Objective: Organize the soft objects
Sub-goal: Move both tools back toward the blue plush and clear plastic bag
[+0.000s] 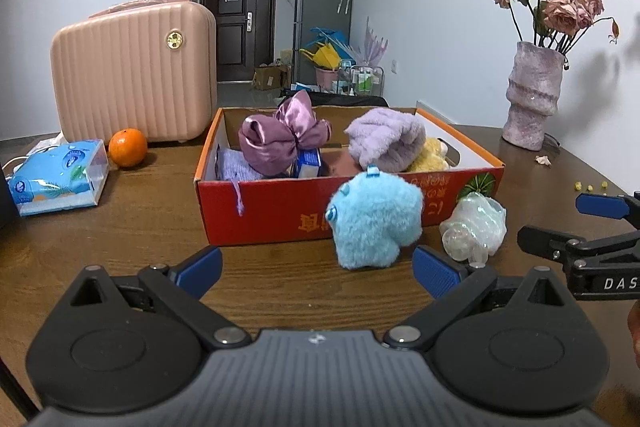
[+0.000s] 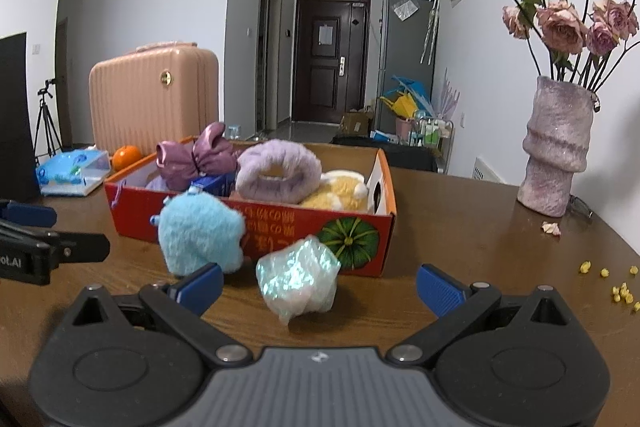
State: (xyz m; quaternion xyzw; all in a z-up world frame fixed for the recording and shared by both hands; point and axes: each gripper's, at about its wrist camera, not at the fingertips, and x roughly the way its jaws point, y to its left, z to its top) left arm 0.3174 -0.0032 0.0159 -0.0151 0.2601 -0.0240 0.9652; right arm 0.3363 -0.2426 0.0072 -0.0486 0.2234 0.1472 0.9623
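1. A red cardboard box (image 1: 280, 211) sits mid-table and already holds several soft things: a purple satin bow (image 1: 280, 137), a lilac fuzzy scrunchie (image 2: 278, 171), a yellow plush (image 2: 340, 193) at its right end, and a pale purple knit piece (image 1: 236, 167) at its left end (a small blue carton (image 1: 308, 163) is tucked among them too).
2. Two soft items are not yet in the box, both on the wooden table (image 1: 140, 227) just in front of its near wall: a blue fluffy plush (image 1: 372, 219) and, to its right, an iridescent plastic-wrapped bundle (image 2: 298, 277).
3. The left gripper (image 1: 316, 269) hovers low, jaws wide apart and empty, with the blue plush just beyond its right fingertip.
4. The right gripper (image 2: 320, 285) is likewise spread and empty, the shiny bundle sitting between its fingers but untouched.
5. By my reading the sorting is well past halfway: each hand looks lined up for one of the two remaining pieces.
6. Off to the left stand a pink suitcase (image 1: 132, 75), an orange (image 1: 128, 147) and a tissue pack (image 1: 60, 177); a vase of dried roses (image 2: 558, 147) stands far right.
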